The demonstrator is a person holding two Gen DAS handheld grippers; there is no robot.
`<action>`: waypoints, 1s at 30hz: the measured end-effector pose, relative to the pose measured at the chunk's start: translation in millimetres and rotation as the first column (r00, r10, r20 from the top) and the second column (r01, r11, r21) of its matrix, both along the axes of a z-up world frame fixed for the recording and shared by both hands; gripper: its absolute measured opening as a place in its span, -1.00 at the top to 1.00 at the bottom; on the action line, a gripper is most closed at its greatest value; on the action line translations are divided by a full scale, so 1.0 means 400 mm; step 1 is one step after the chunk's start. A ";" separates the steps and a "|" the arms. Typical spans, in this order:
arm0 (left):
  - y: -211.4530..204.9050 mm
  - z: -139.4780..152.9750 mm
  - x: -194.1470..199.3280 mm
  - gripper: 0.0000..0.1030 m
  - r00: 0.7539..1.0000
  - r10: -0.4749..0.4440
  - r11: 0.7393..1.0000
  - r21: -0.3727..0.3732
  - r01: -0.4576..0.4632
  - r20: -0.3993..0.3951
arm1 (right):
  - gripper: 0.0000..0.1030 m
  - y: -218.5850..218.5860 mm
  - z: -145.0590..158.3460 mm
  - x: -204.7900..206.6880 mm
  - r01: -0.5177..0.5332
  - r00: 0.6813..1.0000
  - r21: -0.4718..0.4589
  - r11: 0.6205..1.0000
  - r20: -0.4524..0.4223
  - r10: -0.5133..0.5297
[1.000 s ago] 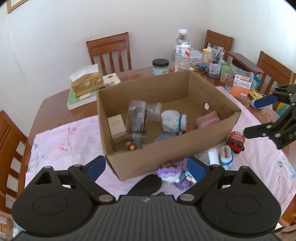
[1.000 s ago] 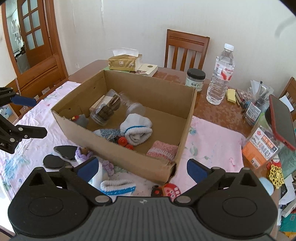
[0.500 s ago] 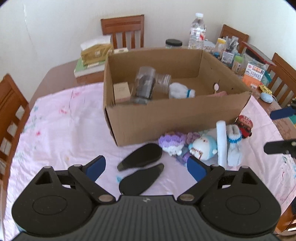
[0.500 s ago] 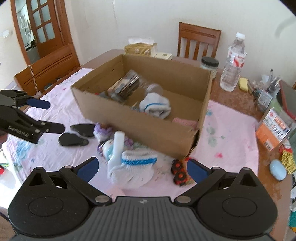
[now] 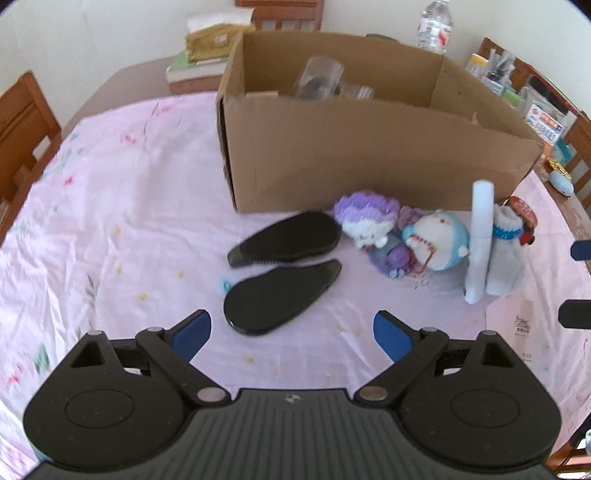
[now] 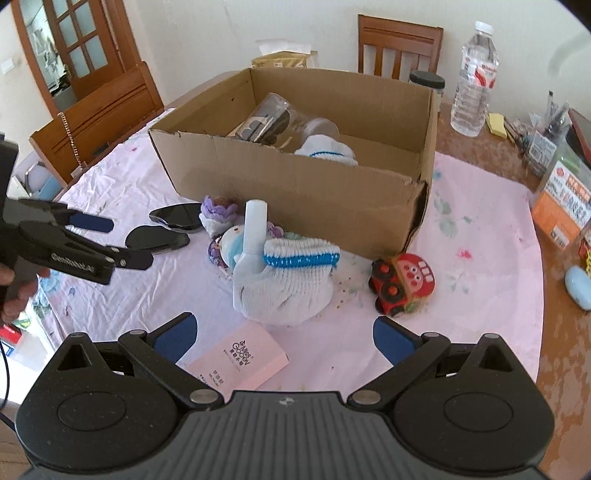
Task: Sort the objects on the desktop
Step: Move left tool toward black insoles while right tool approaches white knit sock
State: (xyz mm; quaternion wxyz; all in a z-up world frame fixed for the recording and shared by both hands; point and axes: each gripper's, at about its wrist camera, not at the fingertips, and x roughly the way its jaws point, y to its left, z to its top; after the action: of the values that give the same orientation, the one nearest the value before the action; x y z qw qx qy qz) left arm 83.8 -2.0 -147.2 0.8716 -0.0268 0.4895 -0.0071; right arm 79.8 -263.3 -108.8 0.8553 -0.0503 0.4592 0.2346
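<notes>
Cardboard box (image 5: pixel 369 147) on pink cloth (image 5: pixel 110 221) over the table, seen from the left wrist view; near wall tall enough to hide most of the contents, only a clear jar (image 5: pixel 319 77) showing above the rim. Just in front of the box, on the cloth: two black flat oval pieces (image 5: pixel 280 266) side by side, a purple knitted toy (image 5: pixel 365 219) to their right, then a round blue-and-white plush (image 5: pixel 437 240), a white tube (image 5: pixel 480 236) leaning up, and a white sock with blue band (image 5: pixel 508 251) beside the tube. Left gripper (image 5: pixel 291 332) with fingers spread wide, nothing between them, above bare cloth nearer than the black pieces. Behind the box, a tissue pack (image 5: pixel 214 42) and a water bottle (image 5: pixel 436 22).

From the right wrist view, same box (image 6: pixel 303 192) seen more from above, holding the jar (image 6: pixel 273 118) lying on its side and a rolled white sock (image 6: pixel 327 149). In front of the box: the tube (image 6: pixel 253 232) propped against the banded sock (image 6: pixel 288 277), the plush (image 6: pixel 231 242) partly hidden behind the tube, and a red toy car (image 6: pixel 402 282) near the box's right corner. Pink booklet (image 6: pixel 240 360) flat on the cloth, nearer than the sock. Right gripper (image 6: pixel 282 334) also with fingers wide apart and empty, over the booklet and cloth in front of the sock. Left gripper (image 6: pixel 107 240) visible at the left, open, close to the black pieces (image 6: pixel 166 229).
</notes>
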 end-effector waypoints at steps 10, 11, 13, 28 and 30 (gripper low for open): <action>-0.016 -0.028 -0.024 -0.84 0.997 0.077 0.992 -0.095 -0.079 -0.024 | -1.00 -0.011 -0.033 -0.007 0.048 0.998 0.001 0.999 -0.035 -0.048; -0.018 -0.027 -0.026 -0.84 0.997 0.075 0.992 -0.104 -0.077 -0.025 | -1.00 -0.012 -0.035 -0.007 0.053 0.998 0.004 0.999 -0.038 -0.053; -0.018 -0.029 -0.024 -0.84 0.997 0.074 0.990 -0.119 -0.076 -0.020 | -1.00 -0.013 -0.039 -0.005 0.062 0.997 0.012 0.998 -0.044 -0.061; 0.000 -0.038 0.031 -0.88 0.994 0.110 0.992 -0.066 -0.109 0.018 | -1.00 -0.011 -0.061 0.003 0.082 0.994 0.029 0.996 -0.079 -0.079; -0.003 -0.041 0.037 -0.88 0.992 0.121 0.992 -0.040 -0.120 0.024 | -1.00 -0.012 -0.063 0.003 0.085 0.993 0.029 0.996 -0.083 -0.082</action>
State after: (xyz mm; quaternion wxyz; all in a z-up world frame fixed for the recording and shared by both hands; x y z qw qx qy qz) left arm 98.4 -3.3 -163.8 0.8762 -0.0728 0.4750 0.0358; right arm 81.0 -268.0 -134.1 0.8455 -0.0075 0.4918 0.2078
